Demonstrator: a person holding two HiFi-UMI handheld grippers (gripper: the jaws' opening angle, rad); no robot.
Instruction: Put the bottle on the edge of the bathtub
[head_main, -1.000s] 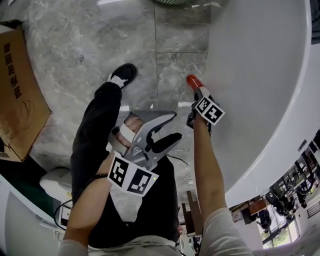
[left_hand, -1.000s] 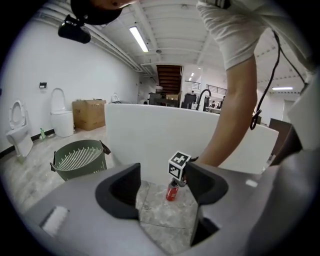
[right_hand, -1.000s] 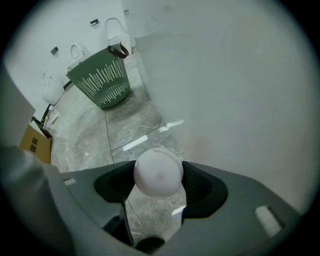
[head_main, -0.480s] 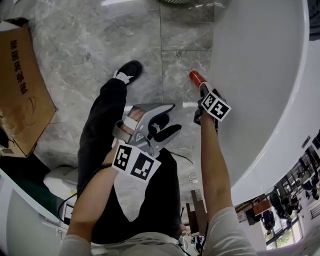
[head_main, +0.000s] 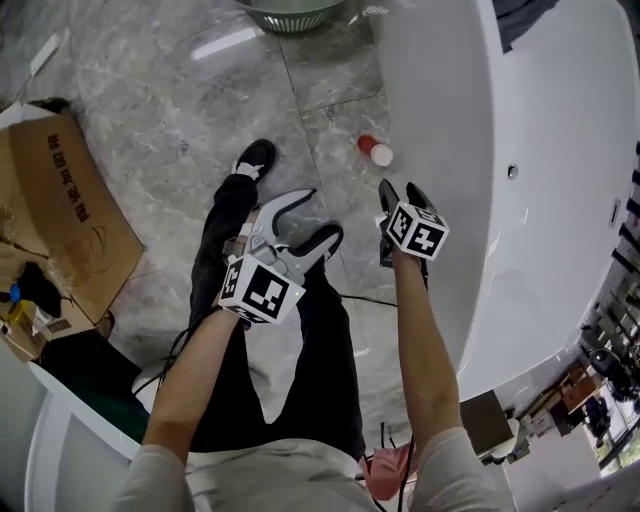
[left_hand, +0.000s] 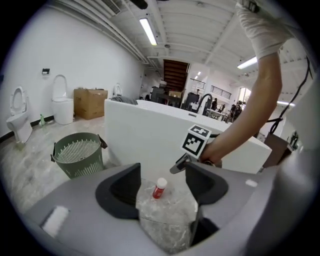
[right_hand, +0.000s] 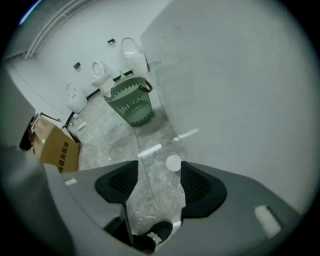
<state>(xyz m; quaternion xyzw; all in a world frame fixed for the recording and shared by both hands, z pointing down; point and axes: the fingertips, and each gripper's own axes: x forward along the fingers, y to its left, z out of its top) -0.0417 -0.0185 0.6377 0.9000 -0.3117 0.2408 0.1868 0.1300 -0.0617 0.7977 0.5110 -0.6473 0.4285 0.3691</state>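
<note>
One white bathtub (head_main: 520, 100) fills the right side of the head view, its broad rim bare. The grey marble floor (head_main: 160, 110) takes up the rest. On it we count one cardboard box (head_main: 70, 220) at the left and one green slatted basket (right_hand: 131, 102) at the top edge.

We hold two tongs. The left tongs (head_main: 318, 215), in the centre of the frame, have their jaws apart with nothing between them. The right tongs (head_main: 400, 190), just right of centre, are also spread and empty.

There is one bottle (head_main: 375, 150), red with a white cap. It stands cap up on the floor at upper centre, just beside the tub's outer wall.

What has changed is the gap. Half a second ago the bottle's red body sat right at the tip of the right tongs. Now a strip of bare floor lies between them, and the view takes in more of the room.

We judge that the bottle is not in our grip and that the task has not advanced. The bottle has still to be clamped and lifted to the rim. The right tongs' own view already frames its cap just beyond the open jaws.
</note>
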